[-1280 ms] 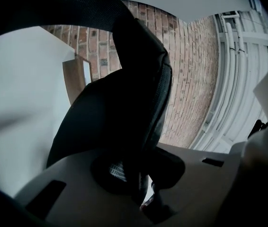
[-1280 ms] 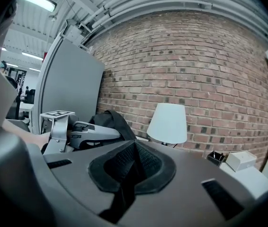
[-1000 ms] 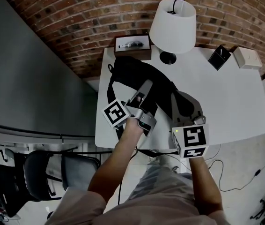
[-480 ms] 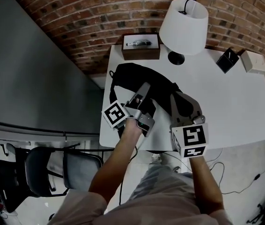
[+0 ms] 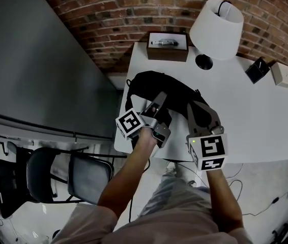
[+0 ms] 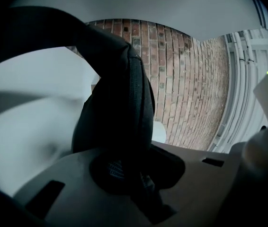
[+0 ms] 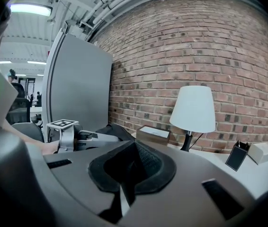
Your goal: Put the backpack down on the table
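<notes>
Counter (image 5: 256, 126): white, set against a brick wall. The right half is mostly bare.

Backpack (image 5: 151, 85): black, slumped over the counter's left end, close to the near edge. Its length runs from the left edge across toward the right. No view shows its underside, so I cannot tell whether it sits on the surface or hangs just above it.

Lamp (image 5: 217, 22) and brown box (image 5: 168, 47): at the far edge by the wall, apart from the pack.

Left tool (image 5: 160, 97): comes in from the near side and points almost level, with the pack directly ahead of it and rising above it. The jaws are partly apart and clamped on a thick fold of black pack fabric that fills the gap.

Right tool (image 5: 199, 109): on the pack's right end and angled slightly down. The jaws are nearly together and pinch a thin piece of black material, probably a strap or seam.

Judgement: each hand carries one end, so the put-down depends on both lowering straight down together. There is enough counter beneath the pack, though its near-left edge is close.
</notes>
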Motion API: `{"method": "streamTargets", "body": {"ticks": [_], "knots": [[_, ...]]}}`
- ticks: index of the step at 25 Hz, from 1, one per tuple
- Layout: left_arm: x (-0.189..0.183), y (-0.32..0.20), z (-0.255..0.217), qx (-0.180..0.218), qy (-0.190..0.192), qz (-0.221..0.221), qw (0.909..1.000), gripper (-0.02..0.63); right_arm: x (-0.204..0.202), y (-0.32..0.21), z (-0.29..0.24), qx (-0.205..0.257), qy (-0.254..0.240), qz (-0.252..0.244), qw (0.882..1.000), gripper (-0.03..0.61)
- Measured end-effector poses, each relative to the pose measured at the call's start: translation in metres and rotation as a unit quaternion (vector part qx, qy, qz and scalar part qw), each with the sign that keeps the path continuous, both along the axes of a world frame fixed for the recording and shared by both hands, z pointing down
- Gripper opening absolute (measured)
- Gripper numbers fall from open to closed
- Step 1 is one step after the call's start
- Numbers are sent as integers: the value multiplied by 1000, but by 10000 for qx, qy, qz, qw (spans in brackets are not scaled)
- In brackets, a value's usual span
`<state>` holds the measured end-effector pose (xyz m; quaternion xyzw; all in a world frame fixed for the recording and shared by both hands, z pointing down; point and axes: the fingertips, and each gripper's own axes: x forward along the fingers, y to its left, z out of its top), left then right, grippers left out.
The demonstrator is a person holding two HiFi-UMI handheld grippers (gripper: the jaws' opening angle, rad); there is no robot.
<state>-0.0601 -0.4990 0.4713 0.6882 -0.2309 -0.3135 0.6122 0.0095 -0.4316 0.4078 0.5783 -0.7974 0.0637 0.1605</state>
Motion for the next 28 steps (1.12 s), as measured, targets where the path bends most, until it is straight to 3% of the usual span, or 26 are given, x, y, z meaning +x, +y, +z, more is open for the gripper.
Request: {"method": "streamTargets", "body": {"ticks": [19, 28], "knots": [[-42, 23, 43, -361, -283, -249, 9986, 55, -52, 12, 23, -300, -19, -516, 9982, 2], [-63, 44, 71, -666, -643, -354, 9951, 92, -73, 22, 35, -447, -55, -725, 9963, 2]]}}
